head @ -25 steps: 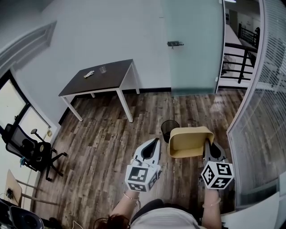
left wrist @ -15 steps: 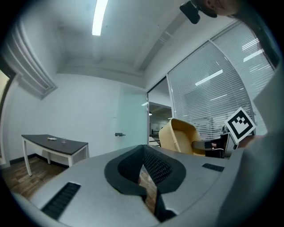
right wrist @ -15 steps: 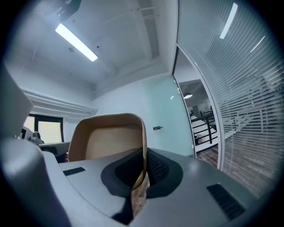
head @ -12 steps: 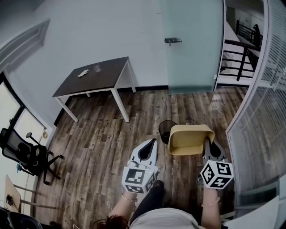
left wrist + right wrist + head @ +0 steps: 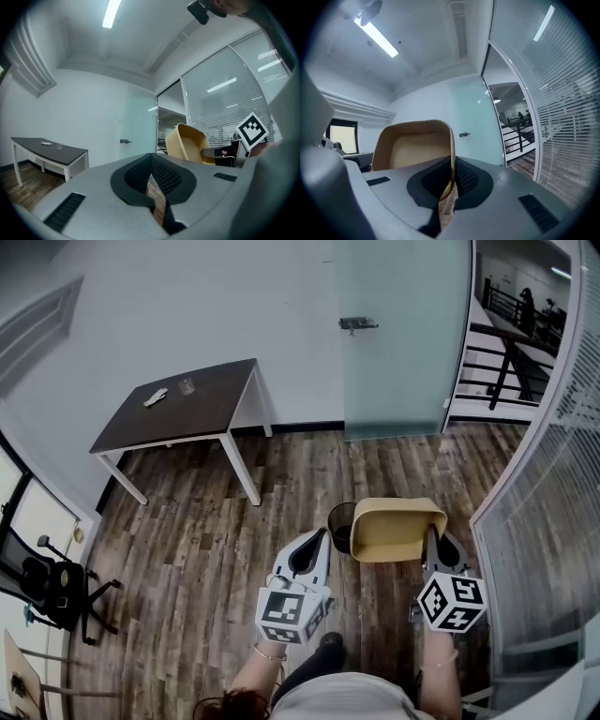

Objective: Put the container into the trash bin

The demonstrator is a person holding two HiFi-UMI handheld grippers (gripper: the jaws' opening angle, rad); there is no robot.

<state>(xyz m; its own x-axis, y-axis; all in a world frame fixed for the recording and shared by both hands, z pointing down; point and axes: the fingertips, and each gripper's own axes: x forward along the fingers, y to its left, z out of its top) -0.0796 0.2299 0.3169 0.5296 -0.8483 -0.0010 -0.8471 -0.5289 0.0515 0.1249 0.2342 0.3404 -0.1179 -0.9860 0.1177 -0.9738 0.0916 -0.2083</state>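
We pinch the container (image 5: 398, 531) by its rim in our right hand-held gripper (image 5: 434, 542), keeping it aloft beside the bin (image 5: 340, 519) for dropping in; our left hand-held gripper (image 5: 314, 547) is closed, empty.

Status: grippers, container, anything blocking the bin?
Right gripper shut on the container wall, container off the floor. Left gripper shut, empty. Trash bin on the floor beside the container; nothing seen blocking.
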